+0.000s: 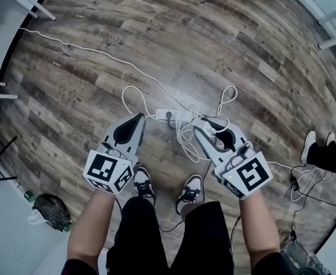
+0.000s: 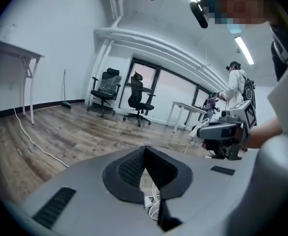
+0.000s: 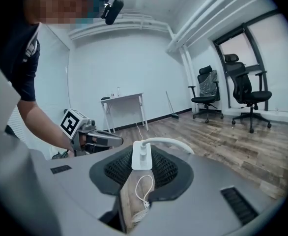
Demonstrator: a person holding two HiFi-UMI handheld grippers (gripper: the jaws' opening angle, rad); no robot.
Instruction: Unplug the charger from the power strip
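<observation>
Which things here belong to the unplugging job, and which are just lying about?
Job: charger, gripped in the right claw; its cable; power strip on the floor.
Lying about: office chairs, white table, dark bag.

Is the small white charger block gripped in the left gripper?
No, the right gripper clamps the small white charger block.

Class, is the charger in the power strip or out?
Out: the right gripper grips the charger, clear of the power strip on the floor.
</observation>
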